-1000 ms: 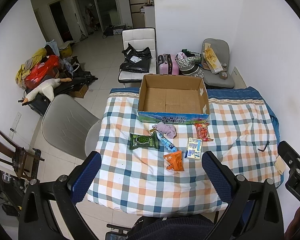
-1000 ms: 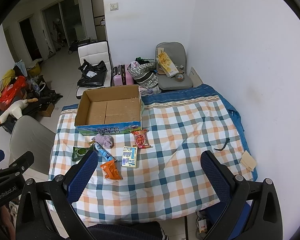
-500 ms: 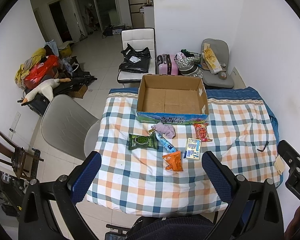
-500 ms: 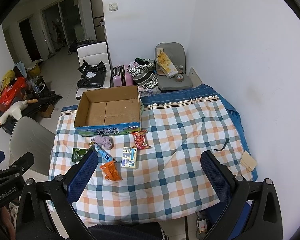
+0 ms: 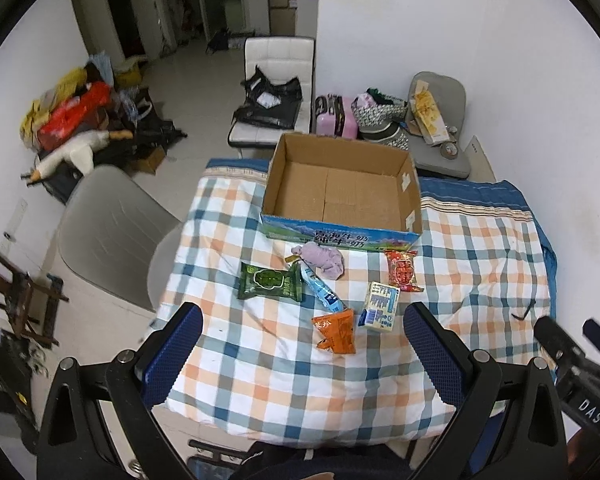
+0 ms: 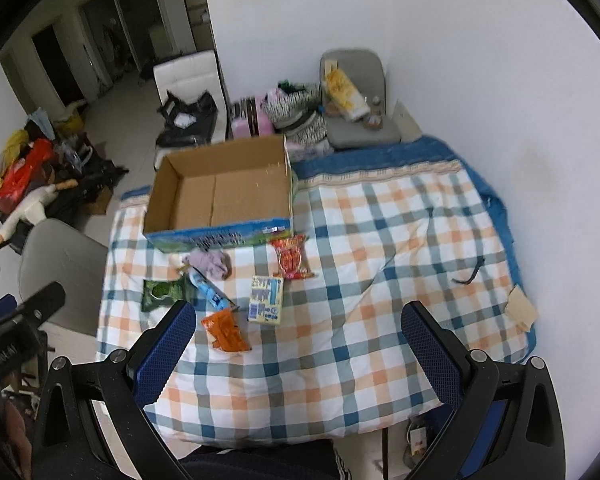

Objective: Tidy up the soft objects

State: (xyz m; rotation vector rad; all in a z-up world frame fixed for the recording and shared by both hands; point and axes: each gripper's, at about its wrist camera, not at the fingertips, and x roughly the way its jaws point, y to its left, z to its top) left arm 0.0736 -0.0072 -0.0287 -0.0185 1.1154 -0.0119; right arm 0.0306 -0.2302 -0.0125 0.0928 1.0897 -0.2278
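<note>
Blue-padded L gripper [image 5: 302, 344] & R gripper [image 6: 298, 344] hung wide apart, empty, now nearer the packets [image 5: 334, 332] than before.

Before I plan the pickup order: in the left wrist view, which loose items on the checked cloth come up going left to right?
green packet → blue tube → orange packet → yellow carton → red packet. The purple cloth overlaps the tube's span, so it is left out.
</note>
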